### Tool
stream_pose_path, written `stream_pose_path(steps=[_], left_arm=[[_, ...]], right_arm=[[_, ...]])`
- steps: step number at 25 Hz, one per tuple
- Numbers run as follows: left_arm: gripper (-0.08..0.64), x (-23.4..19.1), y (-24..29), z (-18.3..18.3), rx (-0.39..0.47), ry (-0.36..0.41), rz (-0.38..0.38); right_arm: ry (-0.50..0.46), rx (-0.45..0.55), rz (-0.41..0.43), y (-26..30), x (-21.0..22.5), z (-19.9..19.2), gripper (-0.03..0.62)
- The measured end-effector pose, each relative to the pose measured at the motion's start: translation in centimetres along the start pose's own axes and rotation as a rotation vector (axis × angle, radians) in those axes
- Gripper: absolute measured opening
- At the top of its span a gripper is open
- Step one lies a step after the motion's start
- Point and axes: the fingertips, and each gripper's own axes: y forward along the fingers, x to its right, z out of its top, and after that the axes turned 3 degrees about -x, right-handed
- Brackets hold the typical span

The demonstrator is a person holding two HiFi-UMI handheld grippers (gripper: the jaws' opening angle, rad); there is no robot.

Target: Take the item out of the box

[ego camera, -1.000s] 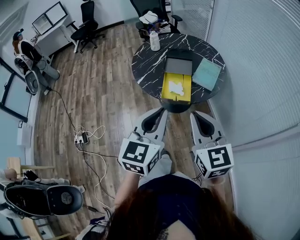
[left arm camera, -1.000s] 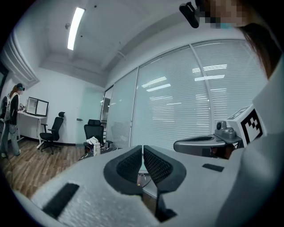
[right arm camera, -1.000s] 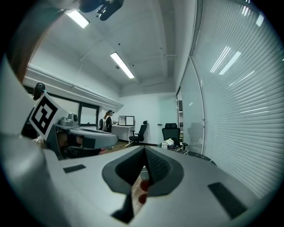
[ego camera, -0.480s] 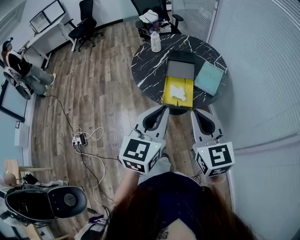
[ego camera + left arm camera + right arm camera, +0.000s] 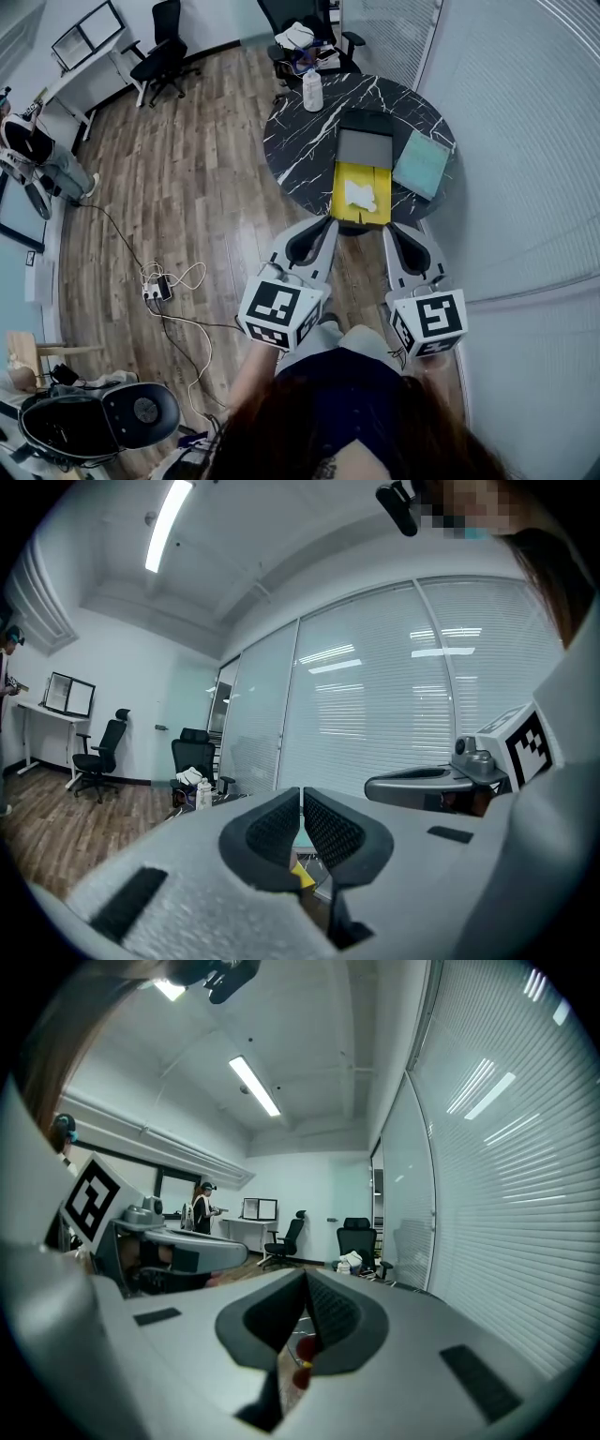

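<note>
On a round black marble table [image 5: 300,141] lies an open box [image 5: 351,211] with a yellow inside and a grey lid [image 5: 364,148] folded back. A white item [image 5: 359,194] lies in the yellow part. My left gripper [image 5: 324,225] and right gripper [image 5: 391,231] are held side by side short of the table's near edge, both pointing at the box. In the left gripper view the left gripper [image 5: 300,799] has its pads pressed together on nothing. The right gripper [image 5: 306,1283] is likewise shut and empty in its own view.
A teal flat pad [image 5: 422,164] lies right of the box. A white bottle [image 5: 311,91] stands at the table's far left edge. Office chairs [image 5: 305,37] stand behind the table, and window blinds run along the right. Cables and a power strip [image 5: 157,279] lie on the wooden floor.
The table and box have drawn nearer to the grippers as the person stepped forward. Both grippers stay shut and keep their place in the view.
</note>
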Motion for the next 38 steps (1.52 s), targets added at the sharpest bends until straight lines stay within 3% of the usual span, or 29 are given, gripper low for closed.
stream_pose_path(steps=[16,38], left_arm=[[0.029,-2.3,2.4,0.1,-0.007,-0.025,-0.029],[0.029,-6.4,10.9,1.2,-0.029,-0.019,-0.008]], right_arm=[[-0.005,-0.035,-0.027,3.0,1.0,0.1,0.025],[-0.032,-0.06,0.018,11.0,6.8,0.3,0.025]])
